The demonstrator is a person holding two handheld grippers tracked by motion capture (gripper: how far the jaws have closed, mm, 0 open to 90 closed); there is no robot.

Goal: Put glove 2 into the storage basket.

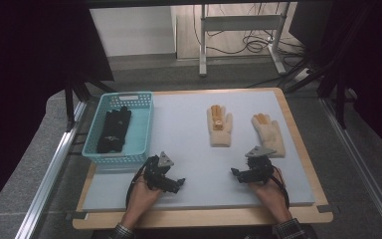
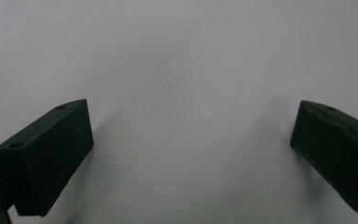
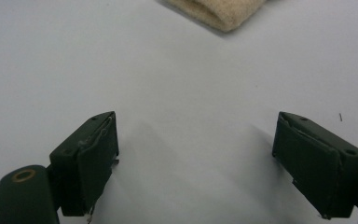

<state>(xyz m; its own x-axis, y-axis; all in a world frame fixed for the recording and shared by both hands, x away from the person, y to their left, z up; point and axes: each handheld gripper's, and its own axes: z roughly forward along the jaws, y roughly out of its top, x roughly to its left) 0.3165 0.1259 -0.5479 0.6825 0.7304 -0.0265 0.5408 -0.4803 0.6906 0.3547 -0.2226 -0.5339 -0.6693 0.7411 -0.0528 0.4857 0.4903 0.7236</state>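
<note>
Overhead, the high view shows the left gripper (image 1: 175,183), a black two-jaw tool with a grey three-cornered plate on top, held low over the pale grey mat (image 1: 189,149) near the person's edge of the table. Just beyond it and to its left stands a turquoise plastic mesh basket (image 1: 142,112) with a black glove (image 1: 113,130) lying inside. The right gripper (image 1: 238,174), of the same build, sits well apart from the left one, its jaws pointing inward. Just beyond it lies a cream fleece glove with orange fingertips (image 1: 268,132), palm flat on the mat; a second cream glove with orange fingertips (image 1: 220,125) lies ahead of the gap between the two grippers, nearer the right one. Neither glove touches a gripper.

Next, the left gripper view: the two black jaws stand wide apart at the left and right edges, with bare grey mat (image 2: 182,93) between them and nothing held.

Lastly, the right gripper view: the jaws are likewise spread wide and hold nothing. Ahead of them, clear of both jaw tips, the cuff of a cream glove (image 3: 219,11) pokes in at the top edge; which of the two gloves it is cannot be told from this view alone.
</note>
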